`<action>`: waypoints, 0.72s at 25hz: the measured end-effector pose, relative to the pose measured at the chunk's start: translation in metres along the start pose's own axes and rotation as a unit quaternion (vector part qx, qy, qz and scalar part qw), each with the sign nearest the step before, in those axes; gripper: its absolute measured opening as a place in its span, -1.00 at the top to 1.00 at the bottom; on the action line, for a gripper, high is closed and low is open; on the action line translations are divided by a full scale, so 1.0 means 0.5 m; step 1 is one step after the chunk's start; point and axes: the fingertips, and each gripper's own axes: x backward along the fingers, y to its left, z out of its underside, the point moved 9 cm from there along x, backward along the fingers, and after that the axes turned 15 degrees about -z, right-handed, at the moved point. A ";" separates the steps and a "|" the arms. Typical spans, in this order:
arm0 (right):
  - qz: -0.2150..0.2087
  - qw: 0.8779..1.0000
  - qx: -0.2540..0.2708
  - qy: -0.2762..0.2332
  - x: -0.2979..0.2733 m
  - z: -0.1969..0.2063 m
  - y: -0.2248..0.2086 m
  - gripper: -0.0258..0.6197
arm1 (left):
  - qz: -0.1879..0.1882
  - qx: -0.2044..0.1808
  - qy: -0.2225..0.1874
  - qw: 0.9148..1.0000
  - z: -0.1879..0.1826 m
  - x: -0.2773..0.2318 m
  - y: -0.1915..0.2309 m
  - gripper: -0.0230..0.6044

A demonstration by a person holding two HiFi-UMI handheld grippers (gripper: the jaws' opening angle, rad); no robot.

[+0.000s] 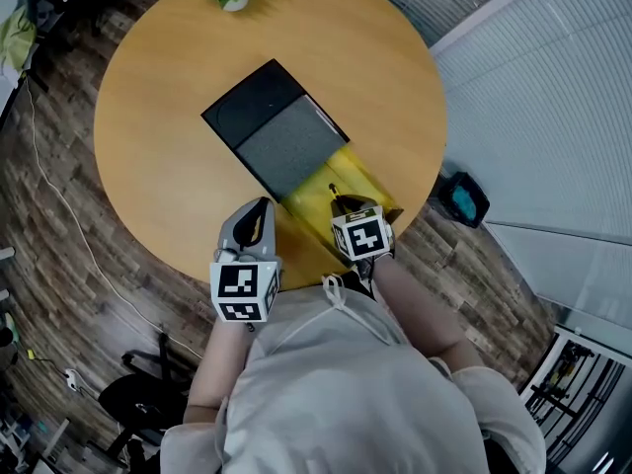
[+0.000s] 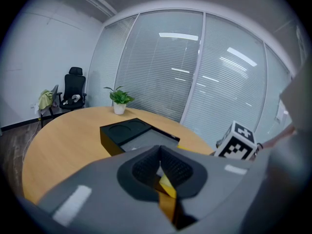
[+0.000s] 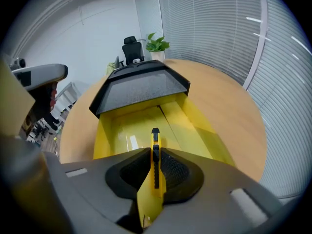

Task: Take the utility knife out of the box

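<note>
A round wooden table (image 1: 148,117) is seen, with a black box (image 1: 259,107) laid on it and its yellow tray (image 1: 367,178) slid out toward the person. The tray's left edge is pinched by the left gripper (image 2: 160,170), jaws almost together. The right gripper (image 3: 155,164) is angled down into the open tray, its 2 pads clamped on the utility knife (image 3: 155,147) — tip pointed toward the box.

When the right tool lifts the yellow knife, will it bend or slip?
The knife looks slim and rigid, so it probably stays straight and feels light. The right tool pinches it between ribbed pads with one end sticking out, so it might pivot. If dropped, it would likely slide on the glossy tray.
</note>
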 end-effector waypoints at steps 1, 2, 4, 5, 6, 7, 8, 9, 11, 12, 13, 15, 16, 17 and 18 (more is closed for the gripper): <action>-0.001 1.000 0.000 -0.013 0.011 -0.007 0.002 0.72 | 0.001 -0.002 -0.002 1.000 -0.004 -0.001 -0.001 0.91; -0.002 1.000 0.001 -0.027 0.024 -0.016 0.005 0.72 | 0.003 -0.004 -0.005 1.000 -0.009 -0.001 -0.002 0.91; -0.004 0.998 0.003 -0.059 0.056 -0.035 0.012 0.72 | 0.007 -0.008 -0.012 1.000 -0.022 -0.001 -0.006 0.91; -0.005 0.997 0.005 -0.076 0.074 -0.045 0.015 0.72 | 0.009 -0.011 -0.017 1.000 -0.030 0.000 -0.009 0.91; -0.006 0.995 0.007 -0.094 0.094 -0.054 0.018 0.72 | 0.012 -0.013 -0.022 1.000 -0.039 0.002 -0.013 0.91; -0.007 0.994 0.010 -0.112 0.114 -0.063 0.022 0.72 | 0.014 -0.016 -0.028 0.999 -0.047 0.004 -0.017 0.91; -0.009 0.991 0.012 -0.129 0.133 -0.071 0.026 0.72 | 0.016 -0.018 -0.034 0.999 -0.056 0.006 -0.020 0.91; -0.010 0.989 0.013 -0.147 0.153 -0.079 0.030 0.72 | 0.018 -0.020 -0.040 0.999 -0.066 0.008 -0.024 0.91; -0.010 0.983 0.016 -0.181 0.193 -0.095 0.041 0.72 | 0.023 -0.023 -0.054 0.998 -0.087 0.013 -0.028 0.91; -0.009 0.980 0.019 -0.199 0.213 -0.105 0.047 0.72 | 0.025 -0.024 -0.062 0.997 -0.100 0.016 -0.030 0.91; -0.008 0.976 0.023 -0.217 0.234 -0.114 0.053 0.72 | 0.027 -0.026 -0.071 0.997 -0.114 0.018 -0.031 0.91; -0.009 0.967 0.036 -0.251 0.273 -0.131 0.066 0.72 | 0.030 -0.033 -0.091 0.995 -0.142 0.025 -0.036 0.91; -0.010 0.963 0.044 -0.264 0.292 -0.136 0.072 0.72 | 0.030 -0.036 -0.101 0.994 -0.156 0.030 -0.039 0.91; -0.011 0.960 0.051 -0.276 0.311 -0.139 0.079 0.72 | 0.031 -0.037 -0.110 0.993 -0.169 0.037 -0.043 0.91; -0.012 0.956 0.057 -0.287 0.330 -0.140 0.084 0.72 | 0.032 -0.039 -0.118 0.992 -0.181 0.046 -0.047 0.91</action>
